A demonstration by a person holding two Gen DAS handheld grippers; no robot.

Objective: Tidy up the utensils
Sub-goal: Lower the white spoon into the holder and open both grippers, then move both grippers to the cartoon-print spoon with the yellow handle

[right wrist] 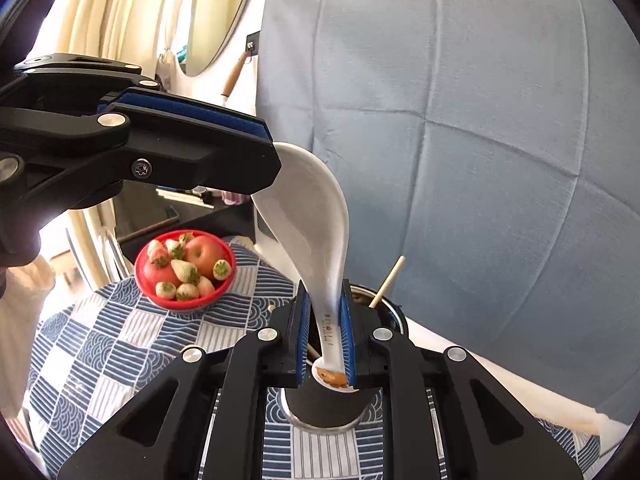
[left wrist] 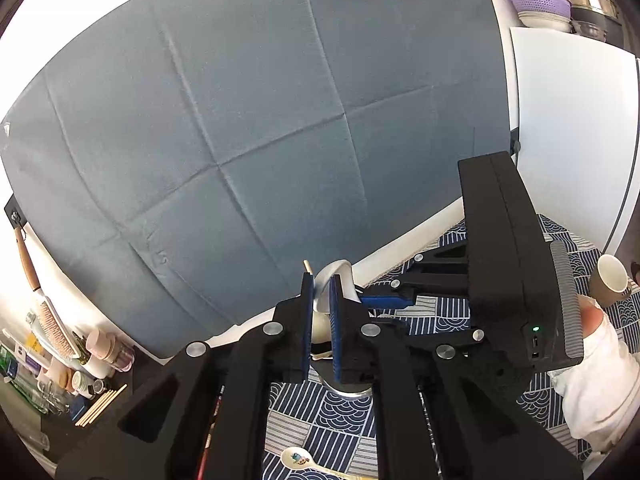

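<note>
Now the right claw (right wrist: pixel 325 338) pinches the white spoon (right wrist: pixel 312 236) above the dark holder (right wrist: pixel 320 410); left claw (left wrist: pixel 320 320) grips its bowl. Chopsticks (right wrist: pixel 386 282) already stand inside; another spoon (left wrist: pixel 298 460) waits on the tabletop (right wrist: pixel 120 344).

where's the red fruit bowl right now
In the right wrist view, the red fruit bowl sits left of centre on the patterned tablecloth, below the left gripper.

text: none legible | white spoon (right wrist: pixel 316 240) handle: small print, unreadable

Fruit bowl (right wrist: pixel 185 270) on tablecloth (right wrist: pixel 120 340), left of utensil holder (right wrist: pixel 326 410).
</note>
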